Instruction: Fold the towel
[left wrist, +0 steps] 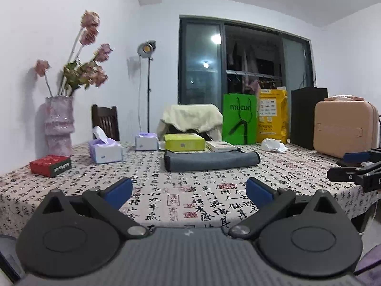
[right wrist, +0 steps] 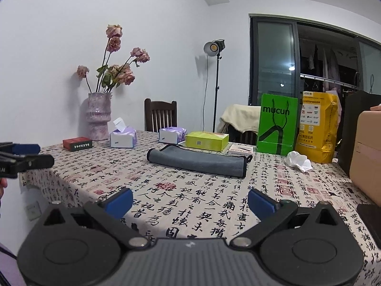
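Both blue-padded black tongs, left tongs [left wrist: 189,190] and right tongs [right wrist: 190,201], gape wide and empty above the near edge of the calligraphy-print cloth worktop [right wrist: 181,205]. Well ahead lies the grey microfibre towel [left wrist: 210,160], apparently already doubled. Judgement: approach low, pinch matching near corners, then lift evenly.

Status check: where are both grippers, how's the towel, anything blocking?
Left gripper and right gripper open, empty, short of the towel. Gray towel lies folded, untouched, on the tablecloth. Yellow-green box close behind it; near side unobstructed.
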